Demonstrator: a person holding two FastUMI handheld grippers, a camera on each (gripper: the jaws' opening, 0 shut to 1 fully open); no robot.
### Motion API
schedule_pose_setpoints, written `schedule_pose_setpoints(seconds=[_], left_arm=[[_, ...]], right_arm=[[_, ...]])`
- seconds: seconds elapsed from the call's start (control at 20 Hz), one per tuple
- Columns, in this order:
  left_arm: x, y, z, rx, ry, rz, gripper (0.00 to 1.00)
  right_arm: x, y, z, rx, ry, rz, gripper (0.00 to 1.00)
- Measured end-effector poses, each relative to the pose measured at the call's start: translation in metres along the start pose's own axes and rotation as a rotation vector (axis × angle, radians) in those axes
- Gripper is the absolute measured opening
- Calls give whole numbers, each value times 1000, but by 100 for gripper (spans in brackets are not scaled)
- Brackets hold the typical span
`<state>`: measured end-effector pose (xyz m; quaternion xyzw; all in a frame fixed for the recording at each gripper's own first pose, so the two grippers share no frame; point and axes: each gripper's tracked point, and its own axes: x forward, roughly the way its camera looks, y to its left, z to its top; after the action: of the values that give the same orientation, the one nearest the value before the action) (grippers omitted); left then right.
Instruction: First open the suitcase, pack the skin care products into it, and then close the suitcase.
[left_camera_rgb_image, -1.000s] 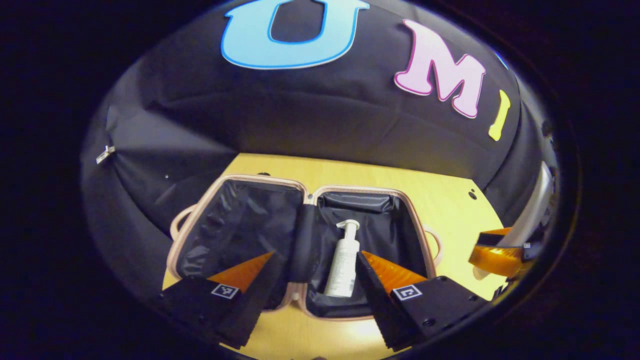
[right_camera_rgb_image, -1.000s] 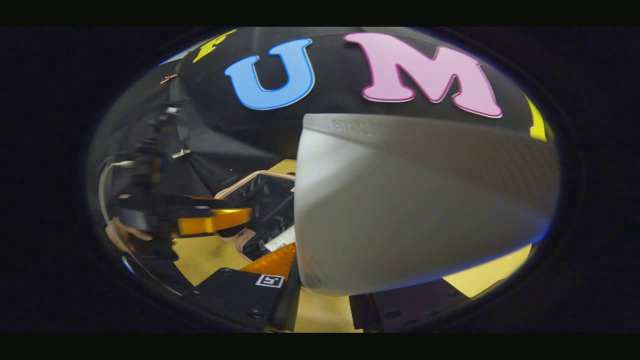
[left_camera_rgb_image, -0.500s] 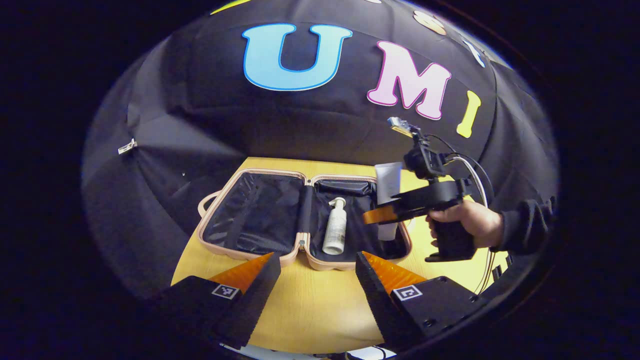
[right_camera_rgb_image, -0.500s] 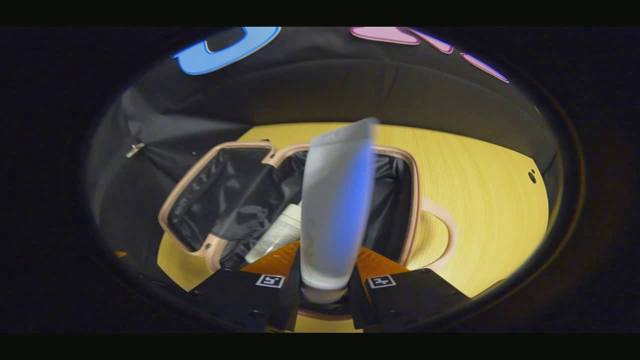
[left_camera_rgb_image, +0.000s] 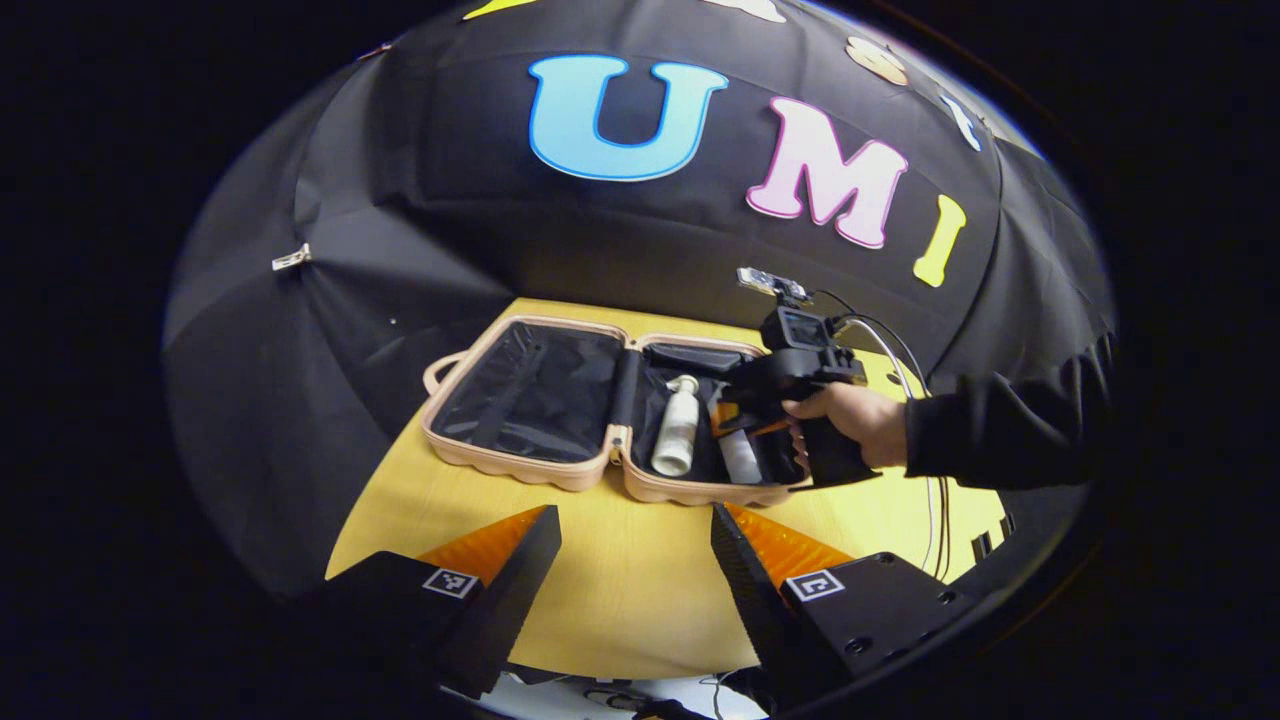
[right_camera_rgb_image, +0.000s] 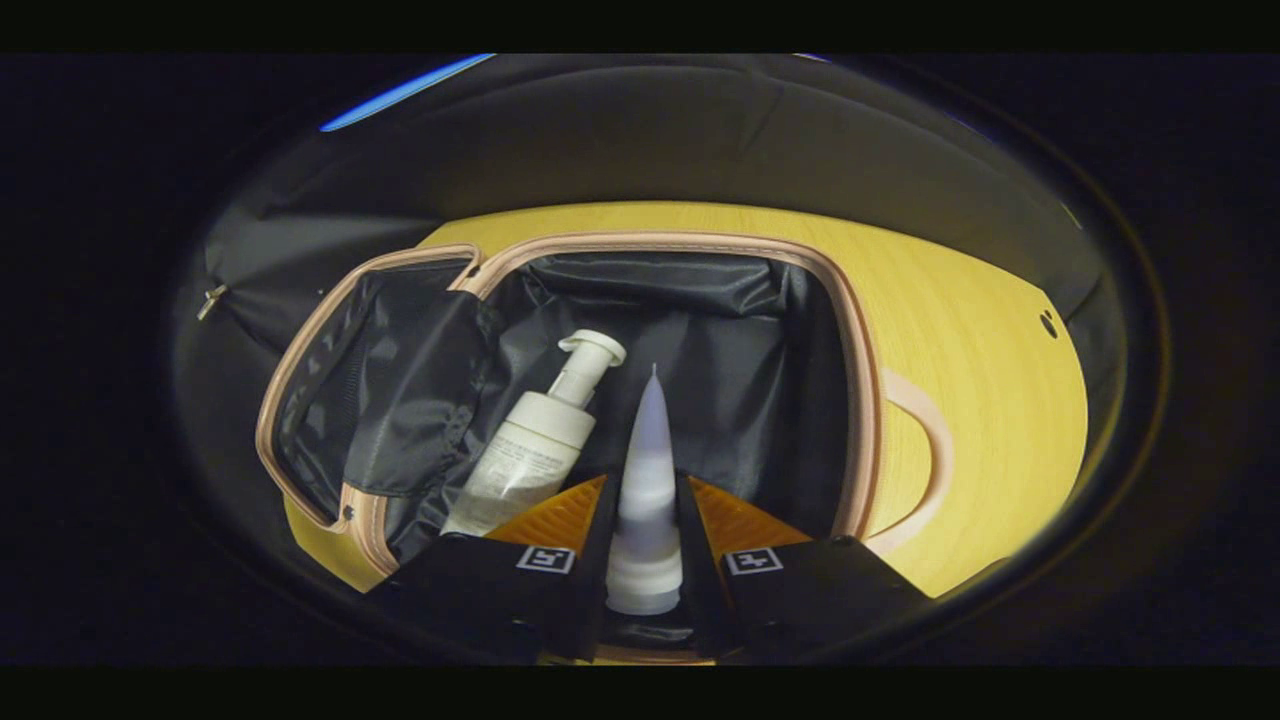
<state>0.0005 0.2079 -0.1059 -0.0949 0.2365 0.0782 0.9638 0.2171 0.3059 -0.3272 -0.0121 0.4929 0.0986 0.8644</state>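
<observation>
The wooden table (left_camera_rgb_image: 620, 590) carries the suitcase (left_camera_rgb_image: 520, 465), which lies opened flat with both lined halves facing up, so the packing stage is under way and closing is not yet due. In the right gripper view the right-hand half of the suitcase (right_camera_rgb_image: 850, 400) sits directly below the camera, its dark lining forming a well for the products. A pump bottle (right_camera_rgb_image: 535, 440) lies on its side in that half, its long axis running from near the front rim toward the back, with the pump head pointing away and tilted slightly right; it rests there as an item apparently packed already. The right gripper (right_camera_rgb_image: 645, 545), seen in the left gripper view held by a hand (left_camera_rgb_image: 850, 425) in a dark sleeve over the case, is closed on a tube (right_camera_rgb_image: 645, 470), both fingers pressing its body near the cap end. The tube's long axis runs straight ahead along the fingers, crimped tail pointing into the compartment just beside the bottle, seemingly so it can be laid down parallel to it. The left gripper (left_camera_rgb_image: 635, 560) hovers well back over bare table, jaws spread wide and holding nothing, likely keeping clear.
</observation>
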Motion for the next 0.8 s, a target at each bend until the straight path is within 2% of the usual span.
schedule_pose_setpoints(seconds=[0.1, 0.15, 0.25, 0.3, 0.35, 0.4, 0.45, 0.5, 0.55, 0.6, 0.7, 0.75, 0.8], left_arm=[[11, 18, 15, -19, -28, 20, 96], [19, 33, 22, -26, -38, 40, 96], [39, 64, 38, -43, -55, 81, 96], [51, 80, 45, -51, -60, 100, 96], [62, 100, 52, -56, -67, 125, 96], [73, 117, 58, -56, -63, 146, 96], [83, 137, 65, -53, -63, 177, 96], [96, 155, 71, -46, -63, 199, 96], [109, 174, 75, -46, -51, 229, 96], [123, 189, 79, -49, -45, 246, 96], [150, 216, 86, -73, -24, 261, 96], [164, 232, 88, -87, -11, 281, 96], [174, 247, 92, -101, -1, 300, 96]], right_arm=[[-20, 1, 12, -40, -82, 18, 45], [-34, 3, 17, -48, -124, 32, 36], [-58, 7, 22, -47, -183, 67, 50], [-71, 8, 25, -51, -209, 82, 66], [-83, 7, 27, -58, -238, 91, 65], [-96, 6, 29, -67, -266, 100, 83], [-107, 4, 30, -76, -297, 106, 78], [-119, 1, 32, -85, -324, 107, 89], [-130, -1, 33, -92, -351, 111, 80], [-140, -4, 34, -87, -379, 114, 94], [-159, -6, 31, -51, -407, 138, 98], [-166, -9, 29, -30, -418, 144, 98], [-174, -13, 27, -19, -431, 141, 89]])
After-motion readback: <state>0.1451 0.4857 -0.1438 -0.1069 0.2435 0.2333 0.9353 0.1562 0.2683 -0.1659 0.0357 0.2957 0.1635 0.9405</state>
